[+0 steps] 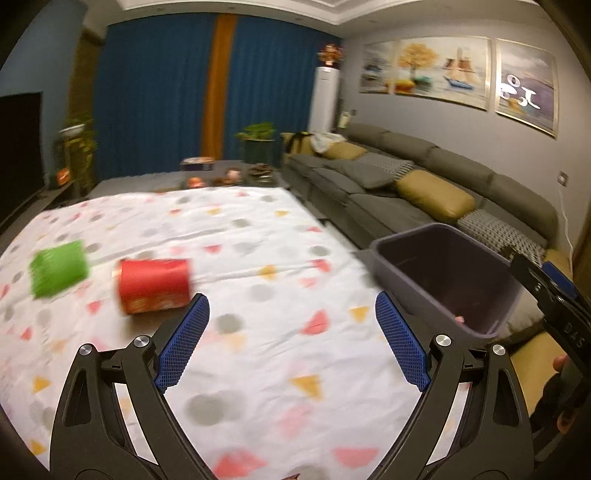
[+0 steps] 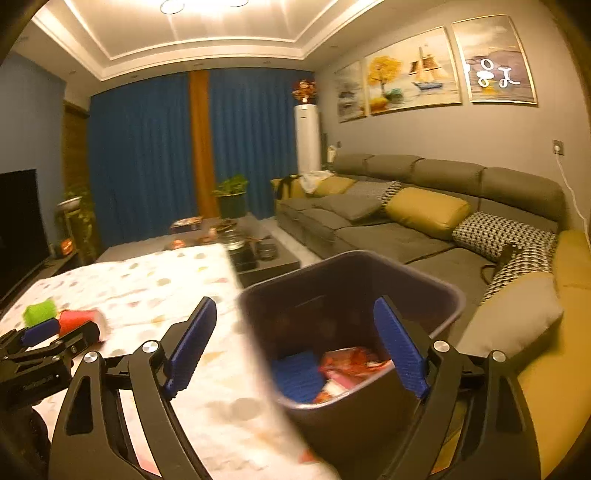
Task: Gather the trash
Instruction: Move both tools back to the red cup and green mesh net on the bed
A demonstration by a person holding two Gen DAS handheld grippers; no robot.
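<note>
Both hand-held grippers wide apart, empty: left (image 1: 291, 339) over tablecloth (image 1: 258, 229), right (image 2: 295, 343) above bin (image 2: 454, 295).

warm, dim indoor light falls from ceiling lamps (image 2: 203, 4), which glare white at the top of the right wrist view. both views bow hard at the edges, with black corners. motion blur smears the patterned cloth (image 1: 258, 236), the red can (image 1: 155, 286) and the green thing (image 1: 59, 267). a bright reflection flares on a framed painting (image 2: 495, 59).

Only legible txt: "DAS" on the black body of the right claw (image 1: 532, 264).
</note>
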